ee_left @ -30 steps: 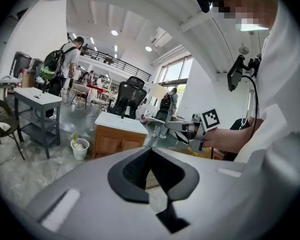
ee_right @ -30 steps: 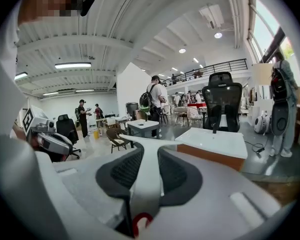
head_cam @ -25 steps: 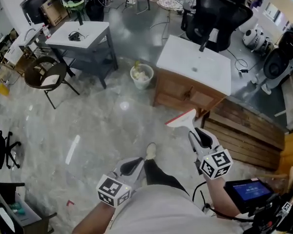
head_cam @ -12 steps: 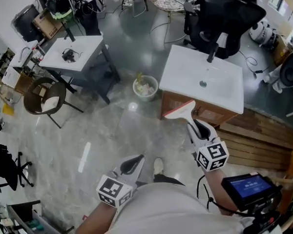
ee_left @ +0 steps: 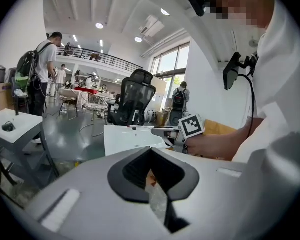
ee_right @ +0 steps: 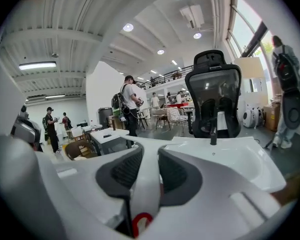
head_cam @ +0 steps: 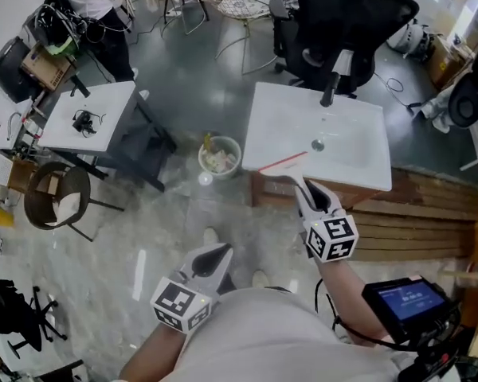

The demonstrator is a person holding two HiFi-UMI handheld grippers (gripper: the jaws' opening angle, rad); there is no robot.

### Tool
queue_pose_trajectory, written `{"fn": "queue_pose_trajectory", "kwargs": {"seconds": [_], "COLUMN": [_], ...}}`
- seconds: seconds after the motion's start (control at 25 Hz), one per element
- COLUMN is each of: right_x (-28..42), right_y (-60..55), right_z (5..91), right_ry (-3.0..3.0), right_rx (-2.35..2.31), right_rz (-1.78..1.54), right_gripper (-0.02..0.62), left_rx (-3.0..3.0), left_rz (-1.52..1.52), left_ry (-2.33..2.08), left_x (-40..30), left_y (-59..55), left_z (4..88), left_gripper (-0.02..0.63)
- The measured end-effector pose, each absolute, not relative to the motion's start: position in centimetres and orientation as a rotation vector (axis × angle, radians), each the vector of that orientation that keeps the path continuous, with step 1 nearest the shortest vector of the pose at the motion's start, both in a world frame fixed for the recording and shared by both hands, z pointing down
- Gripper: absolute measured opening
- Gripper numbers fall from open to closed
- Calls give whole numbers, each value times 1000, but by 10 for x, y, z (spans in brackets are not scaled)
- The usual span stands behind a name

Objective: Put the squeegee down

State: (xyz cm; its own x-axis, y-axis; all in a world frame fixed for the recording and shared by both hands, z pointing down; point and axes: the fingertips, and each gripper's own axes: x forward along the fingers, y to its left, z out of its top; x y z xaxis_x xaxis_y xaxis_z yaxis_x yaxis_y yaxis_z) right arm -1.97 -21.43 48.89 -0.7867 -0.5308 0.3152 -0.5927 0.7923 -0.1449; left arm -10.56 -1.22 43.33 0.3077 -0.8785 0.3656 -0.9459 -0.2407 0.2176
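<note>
The squeegee (head_cam: 284, 163) is white with a thin red blade. It hangs over the front left part of a white sink basin (head_cam: 346, 153). My right gripper (head_cam: 303, 186) is shut on its white handle (ee_right: 141, 196), which fills the gap between the dark pads in the right gripper view. The basin (ee_right: 230, 156) lies just ahead of that gripper, with a black faucet (ee_right: 213, 134) at its back. My left gripper (head_cam: 221, 253) hangs lower left over the marble floor, its jaws together with nothing held (ee_left: 151, 151). The left gripper view also shows the right gripper (ee_left: 160, 131) beside the basin.
The basin sits on a wooden cabinet (head_cam: 342, 195), with a black office chair (head_cam: 346, 14) behind it. A waste bin (head_cam: 219, 156) stands left of the cabinet. Farther left are a white table (head_cam: 95, 122) and a brown chair (head_cam: 56, 199). Wooden pallets (head_cam: 430, 213) lie to the right.
Both grippers have moved forward across the floor toward the sink. The squeegee, earlier short of the cabinet, now hangs over the basin's front left edge.
</note>
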Motion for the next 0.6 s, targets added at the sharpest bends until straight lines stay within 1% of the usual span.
{"fn": "queue_pose_trajectory", "kwargs": {"seconds": [0.2,0.4,0.6], "right_x": [-49,-80,-117], "right_y": [-267,-320,-362], "right_z": [505,508,521], "right_ry": [-2662,-2584,-2496], "right_rx": [1029,1213,1370], "right_rz": [382,435,471], "right_gripper": [107,107,107], "left_rx": [2278,2380,2459], "left_rz": [235,274,304], "left_ry": [-1529,-1349,-1187], "left_x": [-156,-204,-252], "left_y": [-70,-138,-182], "left_z": [435,428,430], "left_gripper": [6,6,6]}}
